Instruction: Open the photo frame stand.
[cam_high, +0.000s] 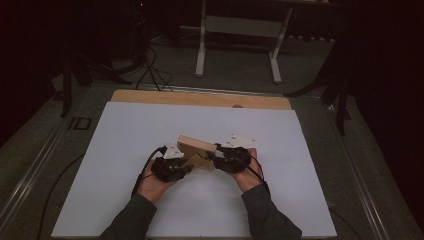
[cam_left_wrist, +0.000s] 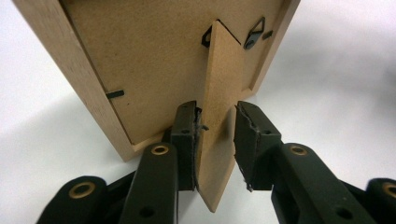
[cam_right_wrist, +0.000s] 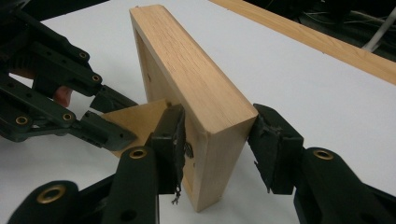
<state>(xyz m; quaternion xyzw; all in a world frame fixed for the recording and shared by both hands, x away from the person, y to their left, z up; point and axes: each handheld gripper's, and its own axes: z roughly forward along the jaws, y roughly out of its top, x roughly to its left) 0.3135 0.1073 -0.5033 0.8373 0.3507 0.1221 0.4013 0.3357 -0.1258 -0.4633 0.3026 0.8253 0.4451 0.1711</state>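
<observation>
the right gripper straddles the light wooden picture frame, steadying it upright, while the left gripper, jaws slightly apart, brackets its brown fibreboard easel leg to swing it out.

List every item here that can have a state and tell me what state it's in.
Picture frame: upright on the table, back facing the person.
Easel stand: swung out from the frame's back.
Left gripper: open, jaws either side of the stand, one touching.
Right gripper: jaws straddling the frame's end, right jaw apart from it.
</observation>
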